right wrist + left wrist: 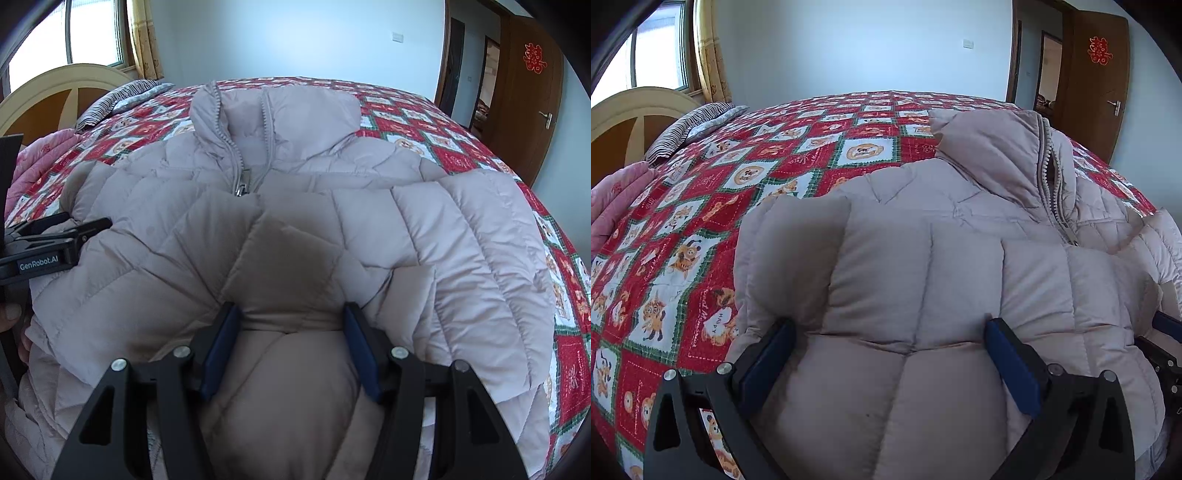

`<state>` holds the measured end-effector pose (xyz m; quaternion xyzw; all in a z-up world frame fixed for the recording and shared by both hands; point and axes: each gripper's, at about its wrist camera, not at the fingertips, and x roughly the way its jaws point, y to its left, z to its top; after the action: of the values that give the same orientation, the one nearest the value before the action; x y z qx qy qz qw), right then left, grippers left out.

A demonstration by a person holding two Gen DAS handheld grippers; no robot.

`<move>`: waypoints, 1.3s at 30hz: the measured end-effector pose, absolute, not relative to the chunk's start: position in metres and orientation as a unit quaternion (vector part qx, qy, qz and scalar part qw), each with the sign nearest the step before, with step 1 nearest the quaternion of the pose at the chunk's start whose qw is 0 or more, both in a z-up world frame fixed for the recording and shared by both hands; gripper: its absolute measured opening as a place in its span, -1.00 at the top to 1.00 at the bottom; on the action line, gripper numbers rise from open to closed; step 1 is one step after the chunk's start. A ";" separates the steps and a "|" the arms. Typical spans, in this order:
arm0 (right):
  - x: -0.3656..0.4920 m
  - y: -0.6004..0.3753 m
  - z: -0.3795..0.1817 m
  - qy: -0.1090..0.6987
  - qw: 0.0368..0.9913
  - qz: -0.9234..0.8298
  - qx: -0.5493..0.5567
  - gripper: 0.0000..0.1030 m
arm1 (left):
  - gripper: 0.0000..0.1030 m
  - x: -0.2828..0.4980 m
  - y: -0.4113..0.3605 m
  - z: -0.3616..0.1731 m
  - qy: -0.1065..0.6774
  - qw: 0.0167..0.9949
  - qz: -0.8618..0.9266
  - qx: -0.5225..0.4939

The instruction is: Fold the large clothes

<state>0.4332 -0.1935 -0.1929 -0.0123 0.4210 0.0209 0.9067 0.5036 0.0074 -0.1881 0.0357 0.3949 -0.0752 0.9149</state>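
A pale beige puffer jacket (960,206) lies front up on the bed, its collar (280,107) toward the far side and the zipper partly open at the neck. In the left wrist view my left gripper (889,326) stands wide, and a thick puffy fold of the jacket bulges between its blue pads (1015,365), creased where they press. My right gripper (291,308) is shut on another bunched fold of the jacket (443,240), just below the zipper pull (241,188). The two grippers are side by side; the left one's fingers (88,225) show in the right wrist view.
The bed carries a red, white and green patterned quilt (738,173). A striped pillow (690,125) and a folded pink blanket (613,206) lie by the headboard (628,110) on the left. A brown door (1093,92) stands open at the far right. A thumb (11,314) shows at the left edge.
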 end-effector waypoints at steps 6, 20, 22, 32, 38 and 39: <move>0.433 -0.191 -0.194 0.419 0.908 0.019 -0.014 -0.21 | -0.99 0.504 0.007 -0.190 0.396 0.915 -0.070 0.040; 0.433 -0.188 -0.195 0.417 0.909 0.014 -0.023 -0.22 | -0.99 0.504 0.006 -0.190 0.395 0.915 -0.068 0.042; 0.433 -0.188 -0.195 0.417 0.908 0.013 -0.026 -0.22 | -0.99 0.503 0.007 -0.190 0.394 0.916 -0.068 0.042; 0.432 -0.192 -0.194 0.415 0.909 0.021 -0.013 -0.26 | -0.98 0.489 0.013 -0.162 0.389 0.918 -0.070 0.043; 0.430 -0.197 -0.191 0.409 0.911 0.049 0.011 -0.45 | -0.98 0.494 0.026 -0.089 0.322 0.943 -0.071 0.037; 0.430 -0.197 -0.189 0.410 0.910 0.057 0.014 -0.51 | -0.98 0.504 0.026 -0.081 0.320 0.944 -0.078 0.032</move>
<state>0.4299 -0.1973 -0.1894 0.0141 0.4103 0.0572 0.9100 0.5039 0.0260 -0.0812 0.0324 0.3198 -0.0781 0.9437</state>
